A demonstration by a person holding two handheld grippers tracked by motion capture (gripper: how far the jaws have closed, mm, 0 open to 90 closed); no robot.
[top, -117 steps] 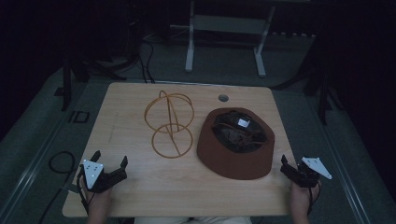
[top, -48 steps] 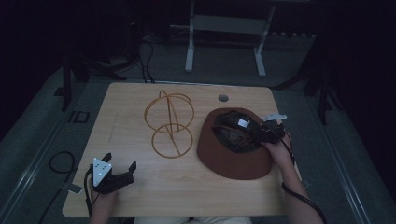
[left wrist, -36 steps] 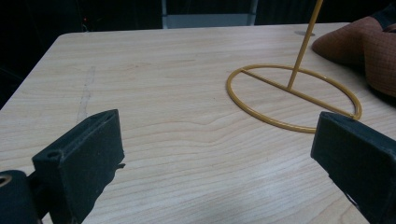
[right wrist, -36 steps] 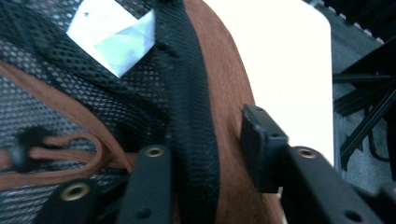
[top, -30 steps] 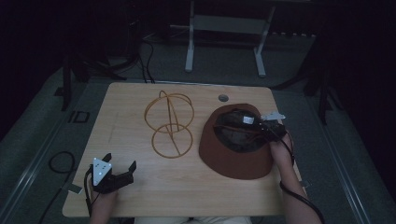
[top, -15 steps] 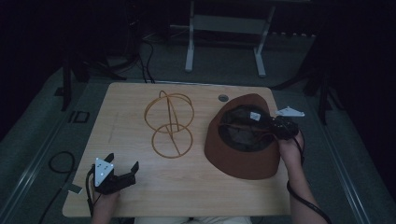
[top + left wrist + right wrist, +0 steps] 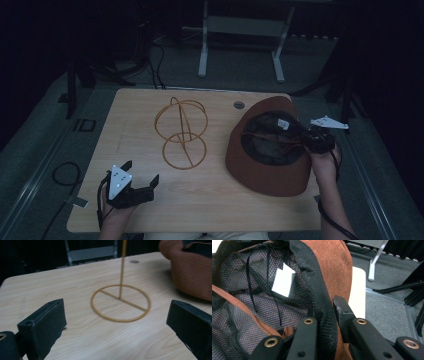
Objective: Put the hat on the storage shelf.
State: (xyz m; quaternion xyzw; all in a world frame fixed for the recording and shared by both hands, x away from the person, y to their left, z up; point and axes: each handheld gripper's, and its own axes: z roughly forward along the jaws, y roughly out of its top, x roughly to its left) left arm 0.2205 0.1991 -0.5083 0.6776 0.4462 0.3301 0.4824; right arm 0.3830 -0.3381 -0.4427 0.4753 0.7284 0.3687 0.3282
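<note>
Fingers of the right gripper (image 7: pixel 325 322) clenched the hat's (image 7: pixel 267 172) black inner band at frame right, which risked slipping free; left gripper (image 7: pixel 131 186) released

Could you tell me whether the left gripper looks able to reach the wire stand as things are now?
Probably yes. The left gripper is open and faces the wire stand, with bare table between them. The hat sits off to the side, held by the right gripper.

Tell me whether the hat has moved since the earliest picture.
Yes. The hat, clamped at its rim by the right gripper, has tipped up and shifted toward the table's right edge, away from the wire stand.
</note>
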